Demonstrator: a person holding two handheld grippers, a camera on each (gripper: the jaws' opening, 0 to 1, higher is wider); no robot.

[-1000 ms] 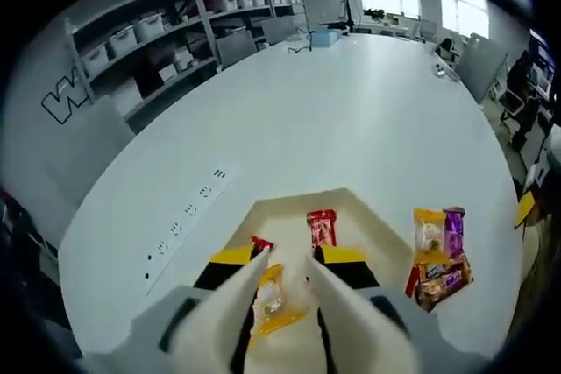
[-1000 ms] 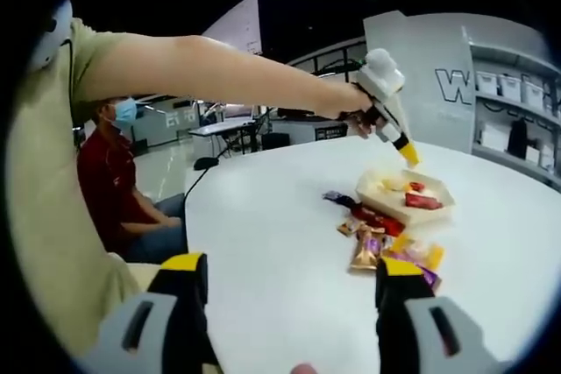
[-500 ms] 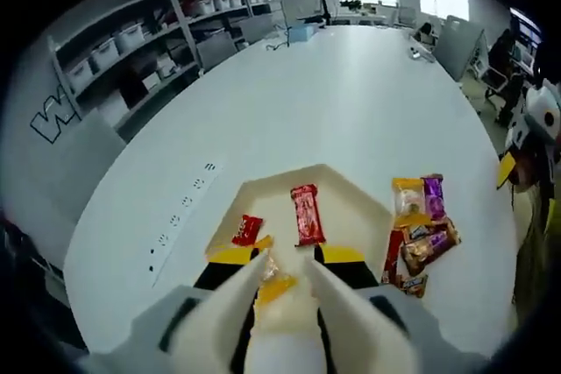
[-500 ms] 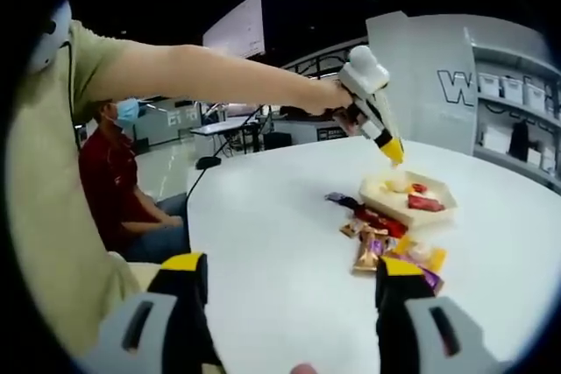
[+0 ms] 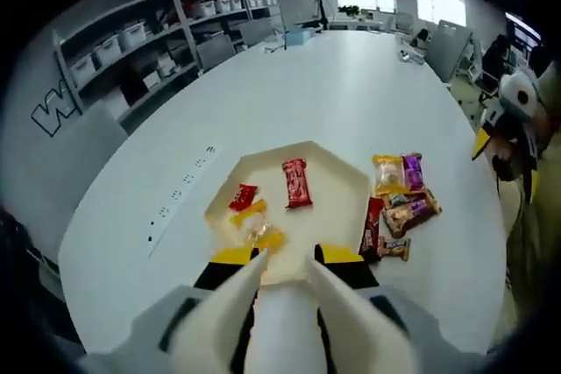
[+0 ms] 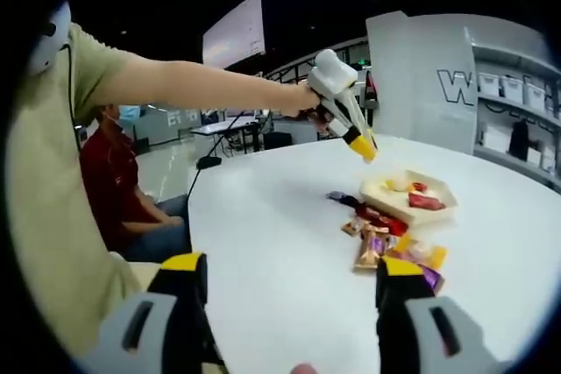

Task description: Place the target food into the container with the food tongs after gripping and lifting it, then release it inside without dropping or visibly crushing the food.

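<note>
Left tongs [image 5: 285, 256] slightly apart, gripping nothing, raised above near edge of tray [image 5: 337, 216]. Tray holds three snacks: yellow snack [image 5: 259, 227] just beyond tips, two red. Five-odd wrappers [image 5: 399, 208] piled right of tray, overlap blurs count. Right tongs [image 6: 285, 279] wide apart, empty, well back over table [image 6: 272, 243].

We see a strip of sockets [image 5: 180, 196] near the white table's [image 5: 351, 94] left edge, grey shelving with bins [image 5: 131, 37] beyond it, and a seated person in red [image 6: 118, 190] past the opposite side.
</note>
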